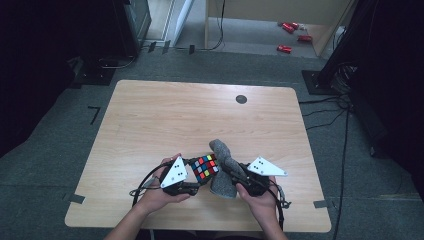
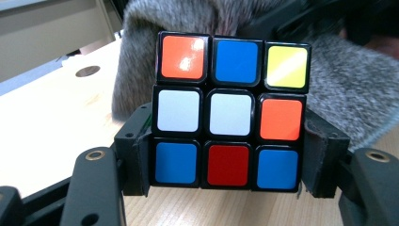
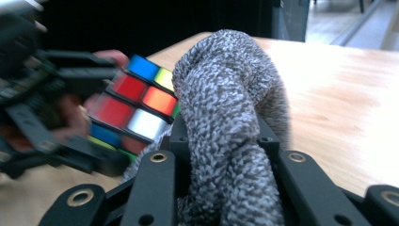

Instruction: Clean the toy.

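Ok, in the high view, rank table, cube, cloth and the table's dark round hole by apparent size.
1. table
2. cloth, partly hidden by the right gripper
3. cube, a little smaller, held in the left gripper
4. hole

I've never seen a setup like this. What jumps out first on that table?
The colourful puzzle cube stands out most, clamped between the jaws of the left hand-held gripper near the front edge of the wooden table. Right beside it, the right hand-held gripper pinches a fuzzy grey cloth, bunched up and lifted against the cube.
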A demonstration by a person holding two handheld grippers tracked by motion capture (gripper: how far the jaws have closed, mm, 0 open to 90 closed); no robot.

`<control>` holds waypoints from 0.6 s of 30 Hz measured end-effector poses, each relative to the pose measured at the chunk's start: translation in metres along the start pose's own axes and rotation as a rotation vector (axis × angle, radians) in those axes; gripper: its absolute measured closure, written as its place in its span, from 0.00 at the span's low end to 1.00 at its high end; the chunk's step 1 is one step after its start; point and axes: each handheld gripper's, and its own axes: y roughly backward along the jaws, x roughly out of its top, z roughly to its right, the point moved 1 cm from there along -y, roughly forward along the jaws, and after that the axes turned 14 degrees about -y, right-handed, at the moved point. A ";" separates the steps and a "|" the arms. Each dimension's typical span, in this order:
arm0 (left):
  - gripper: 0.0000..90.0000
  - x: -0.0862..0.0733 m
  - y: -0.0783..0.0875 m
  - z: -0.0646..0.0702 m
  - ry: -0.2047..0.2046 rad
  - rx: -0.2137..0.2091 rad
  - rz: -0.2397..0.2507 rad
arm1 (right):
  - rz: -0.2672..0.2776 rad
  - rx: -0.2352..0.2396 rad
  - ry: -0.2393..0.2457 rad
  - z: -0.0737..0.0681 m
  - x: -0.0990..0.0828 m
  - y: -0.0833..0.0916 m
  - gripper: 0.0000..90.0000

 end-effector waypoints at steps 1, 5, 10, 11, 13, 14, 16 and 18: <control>0.38 0.000 -0.001 0.002 -0.005 -0.004 -0.005 | 0.007 0.024 0.003 -0.004 0.001 0.000 0.77; 0.38 0.002 -0.004 0.007 -0.019 -0.012 -0.013 | 0.016 0.056 0.036 -0.018 0.003 -0.001 0.77; 0.38 0.003 -0.001 0.004 -0.013 -0.008 -0.001 | 0.010 -0.001 -0.007 -0.002 0.001 0.001 0.77; 0.38 0.003 -0.001 0.004 -0.010 -0.008 -0.001 | 0.008 -0.002 -0.013 -0.001 0.001 0.001 0.77; 0.38 0.003 -0.002 0.004 -0.008 -0.009 -0.003 | 0.006 -0.001 -0.011 -0.003 0.002 0.001 0.77; 0.38 0.003 -0.003 0.005 -0.012 -0.007 -0.008 | 0.007 0.008 -0.006 -0.007 0.002 0.001 0.77; 0.38 0.003 -0.005 0.008 -0.008 -0.013 -0.010 | 0.011 0.035 0.007 -0.016 0.004 0.000 0.77; 0.38 0.004 -0.005 0.010 -0.012 -0.017 -0.004 | 0.013 0.048 0.017 -0.023 0.006 0.001 0.77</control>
